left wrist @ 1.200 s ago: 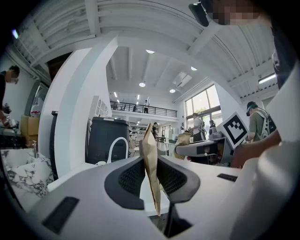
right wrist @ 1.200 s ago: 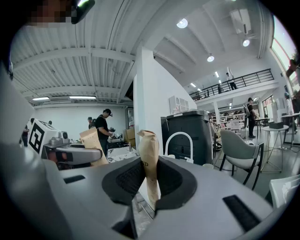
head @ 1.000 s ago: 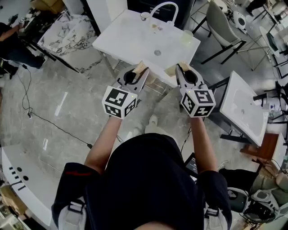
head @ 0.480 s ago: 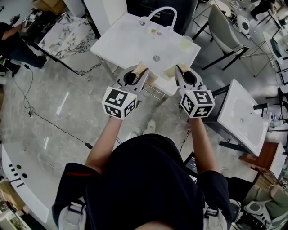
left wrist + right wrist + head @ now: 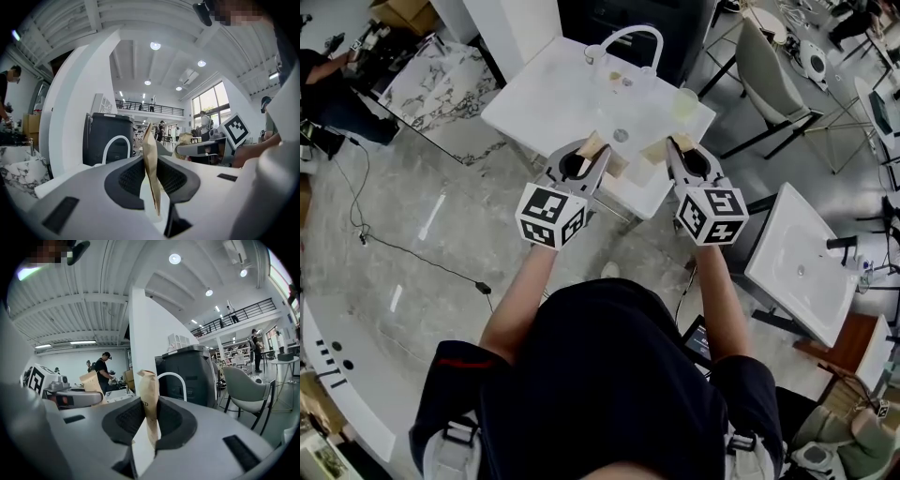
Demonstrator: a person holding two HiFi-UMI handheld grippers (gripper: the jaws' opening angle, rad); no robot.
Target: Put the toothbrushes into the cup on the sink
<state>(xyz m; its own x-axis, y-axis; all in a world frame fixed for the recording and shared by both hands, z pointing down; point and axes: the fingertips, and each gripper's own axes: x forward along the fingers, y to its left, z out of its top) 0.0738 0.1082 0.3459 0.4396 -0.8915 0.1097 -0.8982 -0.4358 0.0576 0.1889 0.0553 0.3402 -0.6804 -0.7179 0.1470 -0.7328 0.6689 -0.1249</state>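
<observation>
A white sink stands on a grey marble floor. The cup sits by its right corner, right of the tap. At the near edge, the left gripper is clamped on an upright paper-wrapped toothbrush. The right gripper is clamped on a second toothbrush.

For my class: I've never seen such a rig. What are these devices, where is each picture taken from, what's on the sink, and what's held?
A person holds a hand tool in each hand: the left gripper and the right gripper. One picture comes from a camera on the person's head, looking down; the others come from cameras riding on each gripper. Ahead stands a white sink with an arched tap and a cup. The left one's fingers are shut on a brown paper packet, probably a wrapped toothbrush; the right one's hold another.
</observation>
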